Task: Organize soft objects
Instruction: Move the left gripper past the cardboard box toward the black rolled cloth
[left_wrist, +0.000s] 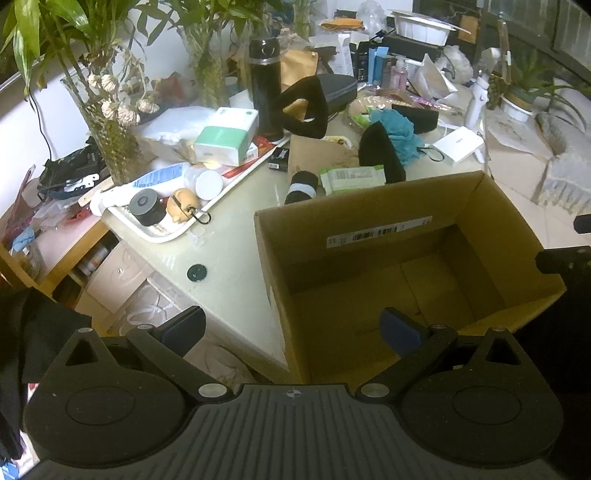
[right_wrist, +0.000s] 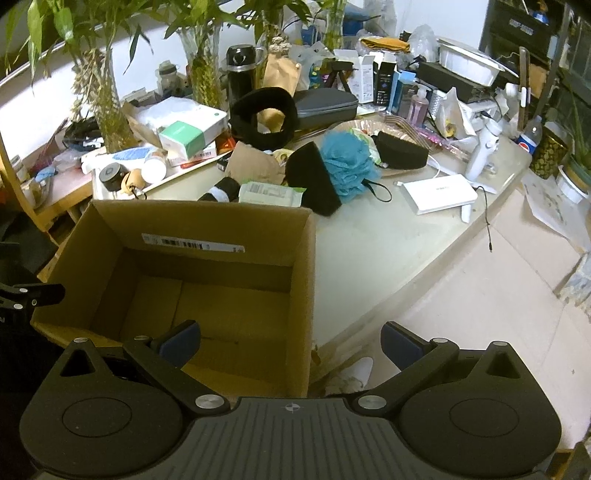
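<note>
— Both sets of fingers are sitting wide apart, aren't they?

— Yes. Left gripper (left_wrist: 293, 328) is holding nothing, its fingers (left_wrist: 400, 329) spread over the near left corner of the cardboard box (left_wrist: 491, 218). Right gripper (right_wrist: 290, 341) is gaping too, one pad over the box's near right wall, the other past the desk (right_wrist: 369, 236) edge, touching nothing.

— And how are they posing?

— Each is hovering above the near edge, tilting down and forward.

— Where are the soft things lying?

— Beyond the box's far wall: the blue bath pouf (right_wrist: 347, 162) is leaning against a black wedge cushion (right_wrist: 314, 177), with the black neck pillow (right_wrist: 264, 116) resting farther back. The box is standing empty.
</note>
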